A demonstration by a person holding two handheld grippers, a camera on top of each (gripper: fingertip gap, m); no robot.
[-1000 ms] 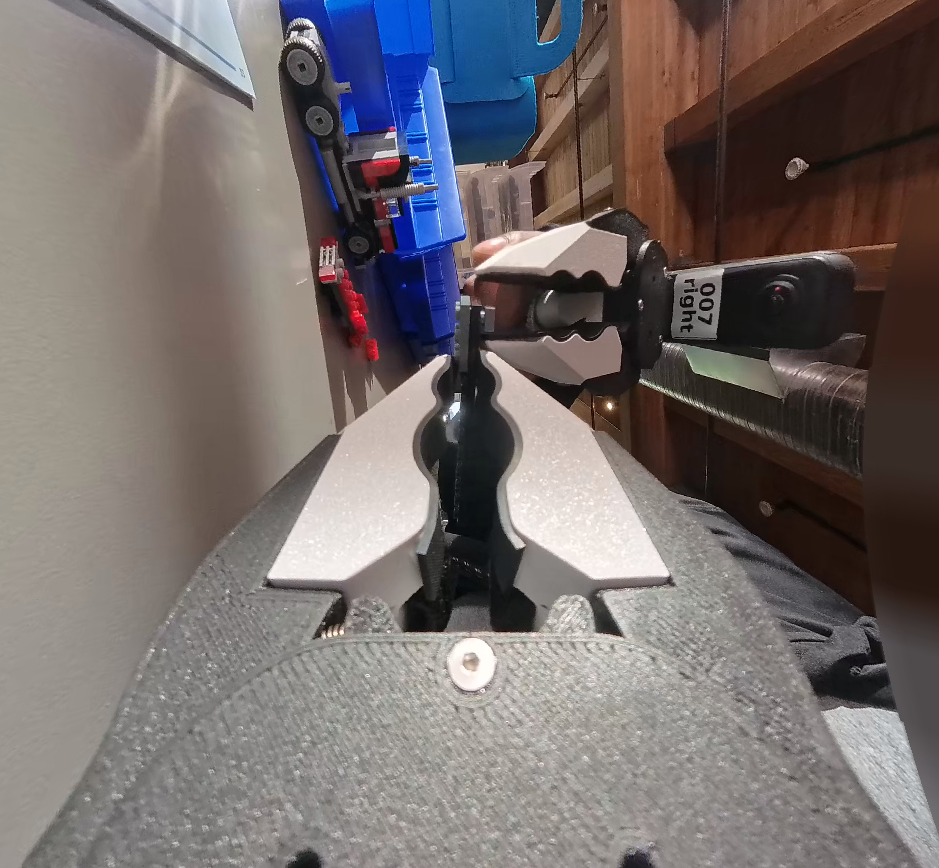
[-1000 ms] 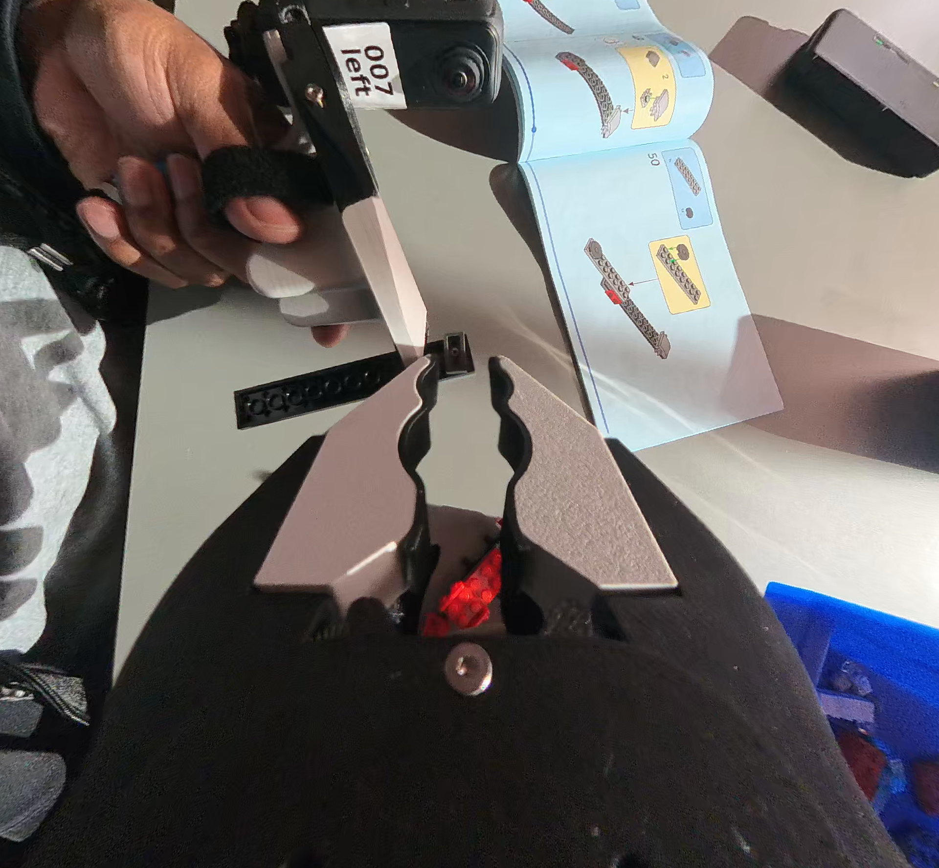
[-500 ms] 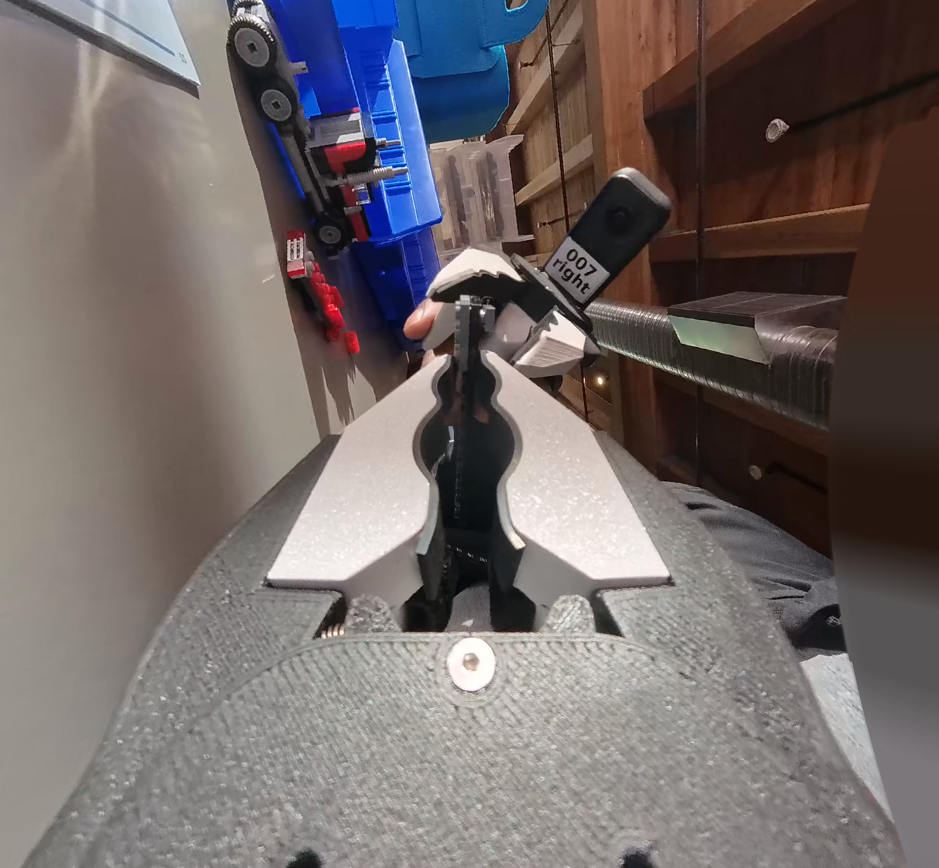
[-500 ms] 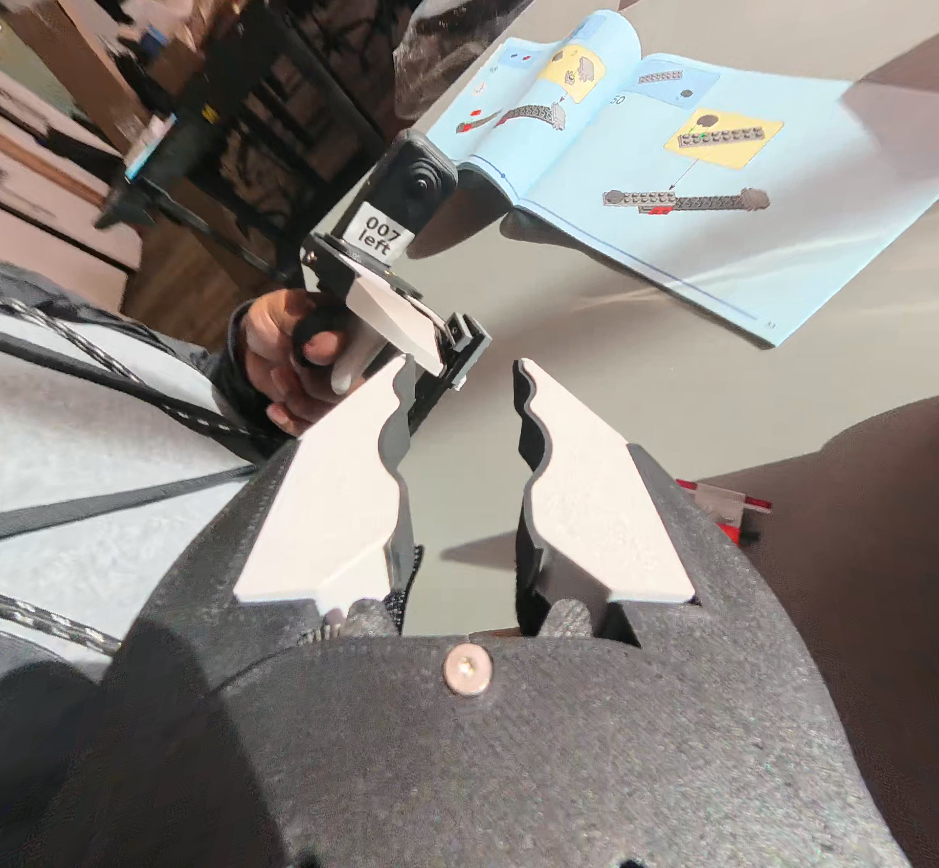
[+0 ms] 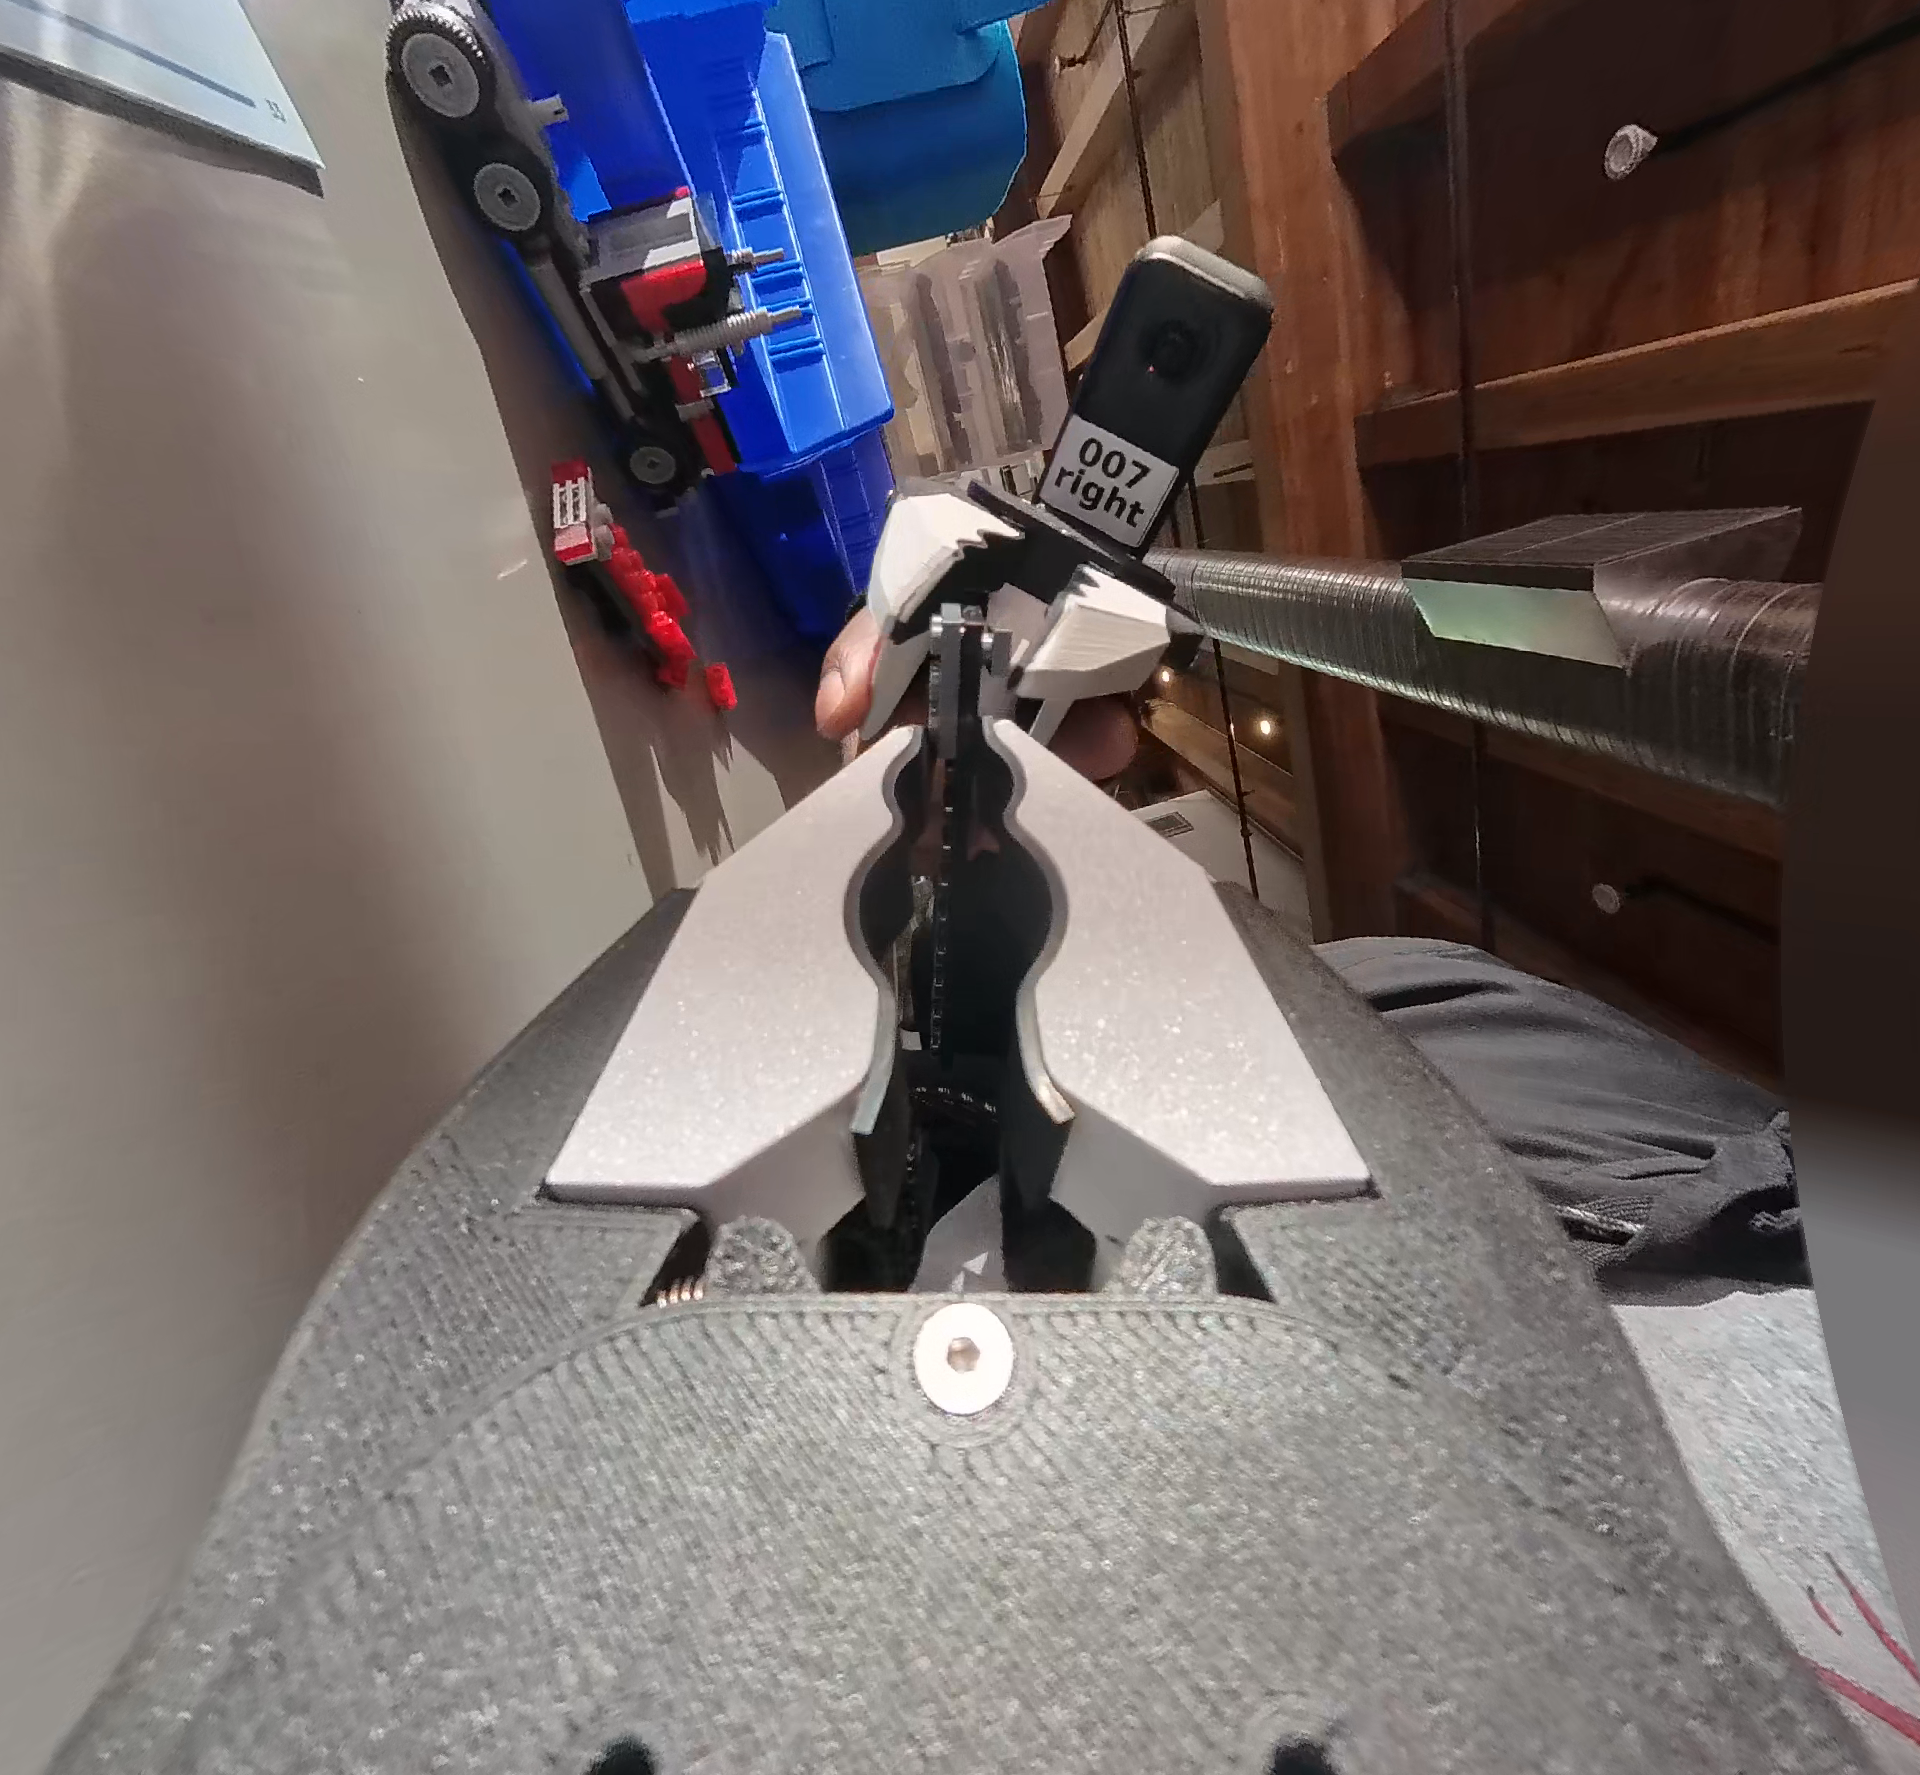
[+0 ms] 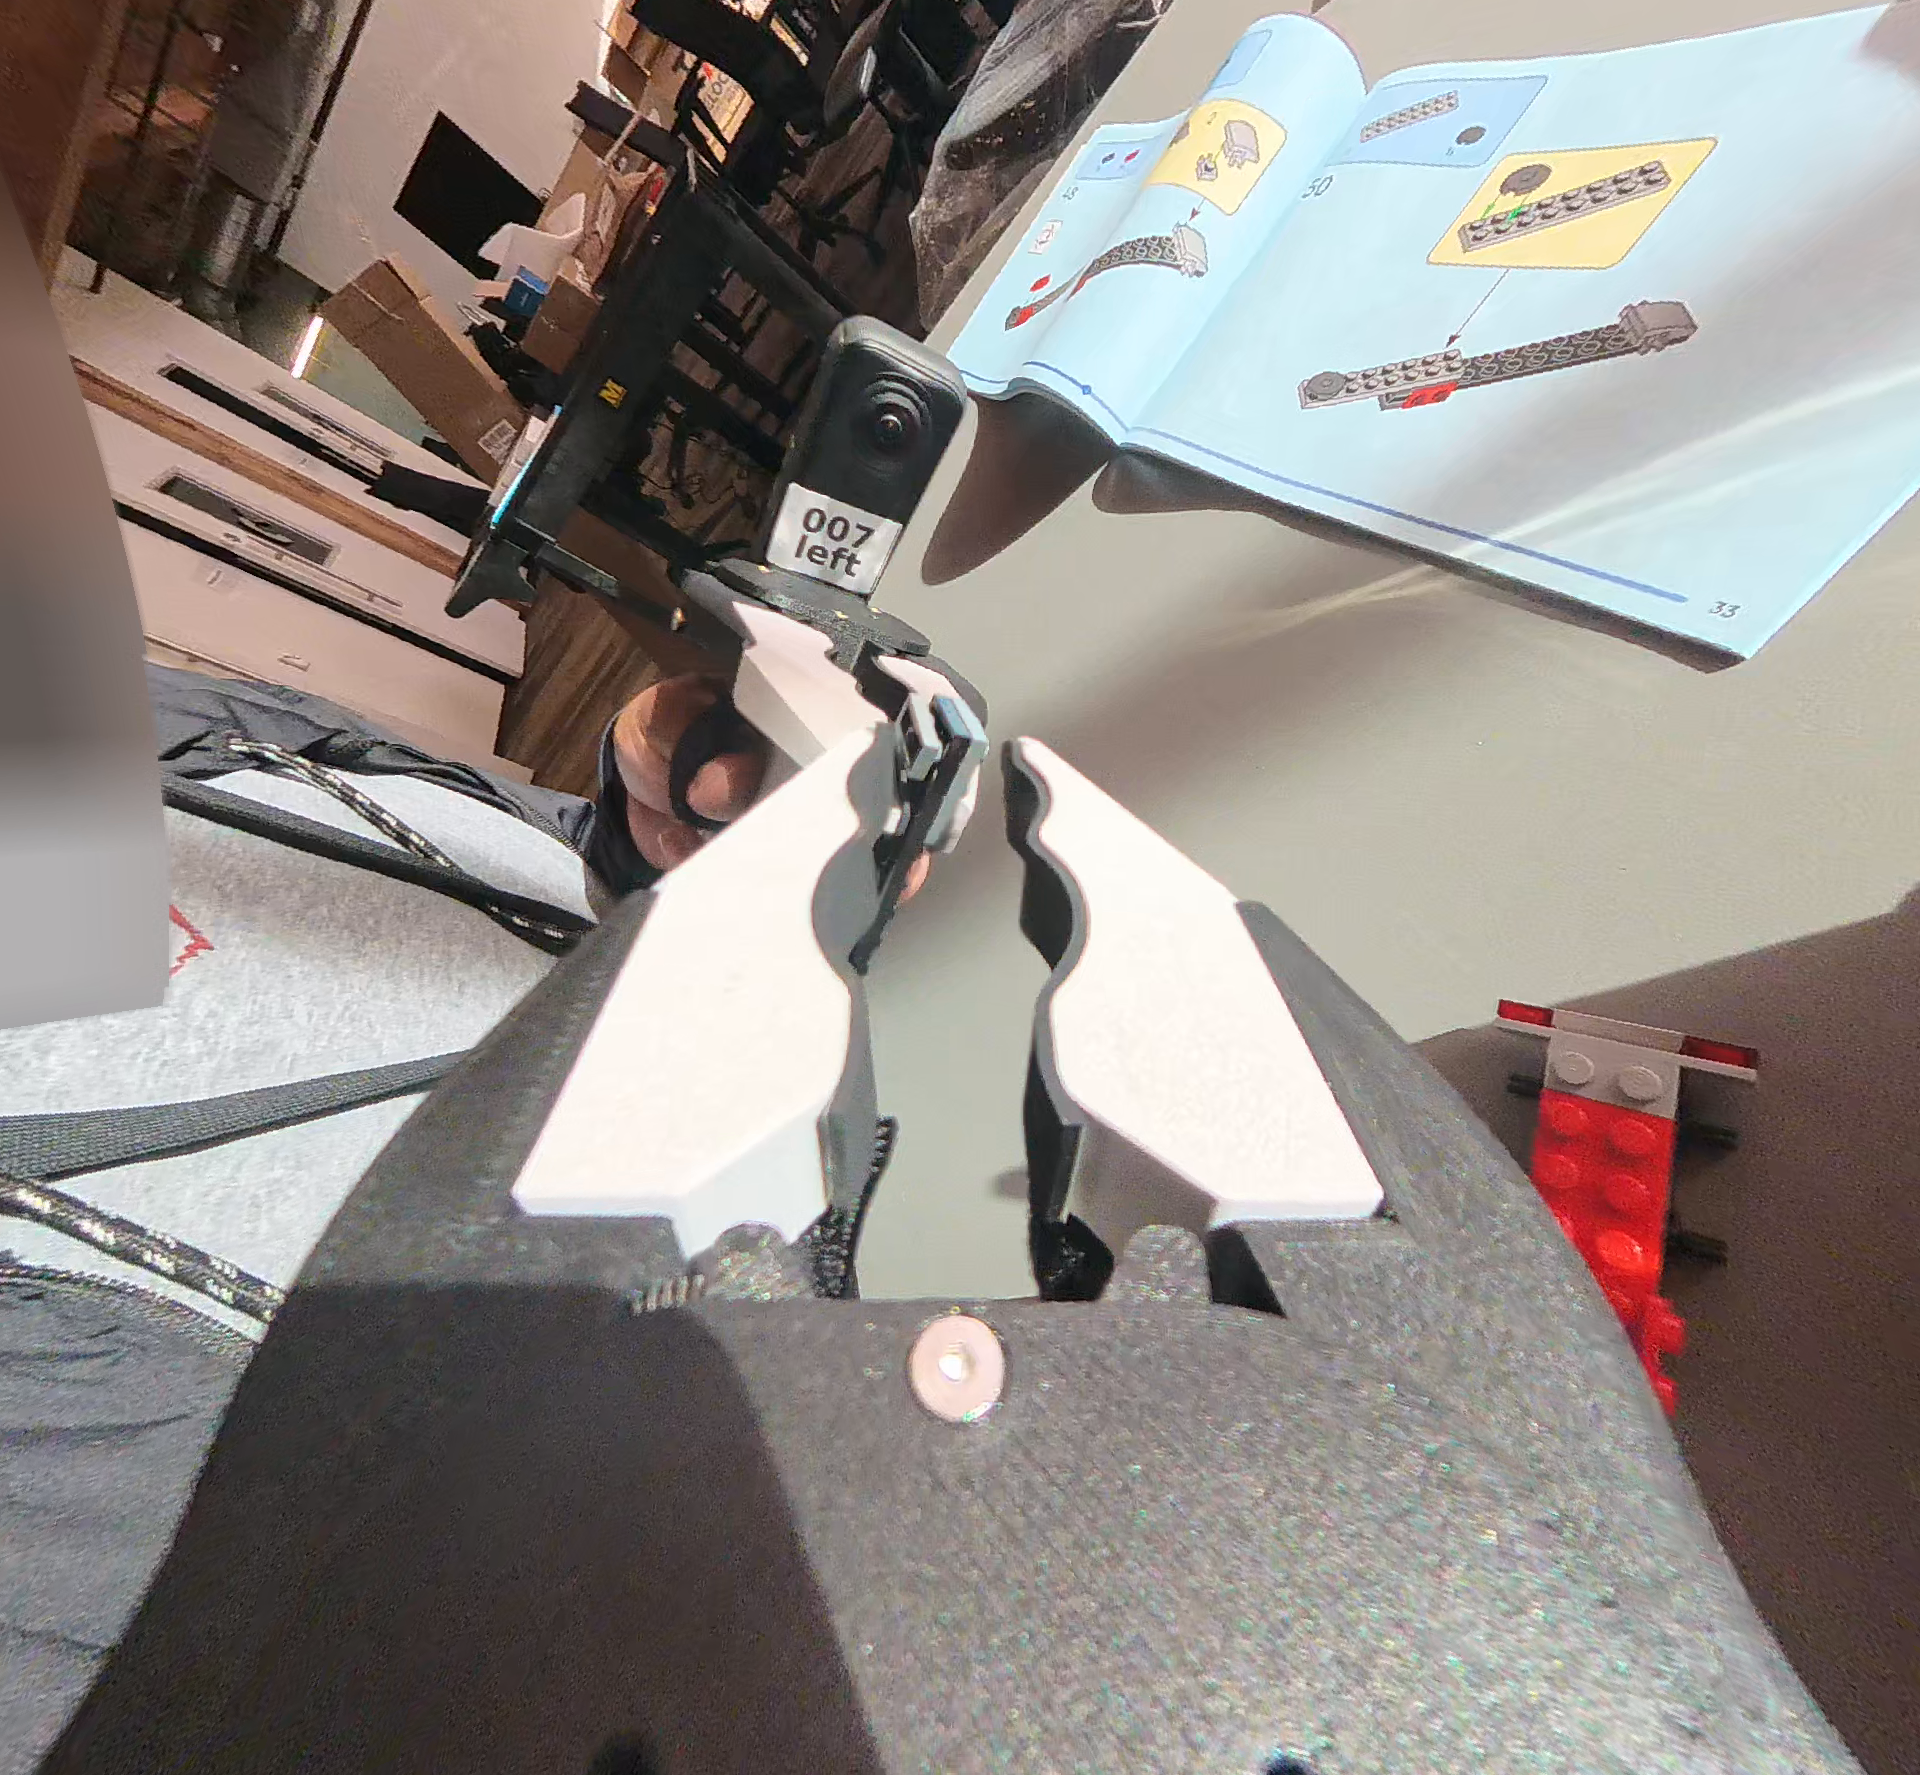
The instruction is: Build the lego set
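Observation:
My left gripper (image 5: 957,738) is shut on a long black lego plate (image 5: 953,852) held edge-on, with a grey hinge piece (image 5: 966,634) at its far tip. In the right wrist view the same plate end (image 6: 940,759) sticks out of the left gripper's white fingers (image 6: 800,686). My right gripper (image 6: 945,754) is open and empty, its left finger close beside the grey tip. It also shows in the left wrist view (image 5: 997,603), open just beyond the plate. An open light-blue instruction booklet (image 6: 1455,323) lies on the grey table (image 6: 1299,738).
A red and grey lego assembly (image 6: 1610,1175) lies on the table at right, also seen in the left wrist view (image 5: 634,582). A partly built lego truck (image 5: 613,312) rests against blue bins (image 5: 727,115). Wooden shelving (image 5: 1558,271) stands behind. Between my right fingertips and the partly built lego truck (image 5: 613,312) there is roughly 15 cm.
Both grippers have tilted and swung; the right gripper has rotated so its camera points up, and its open fingers have come closer around the grey tip of the plate.

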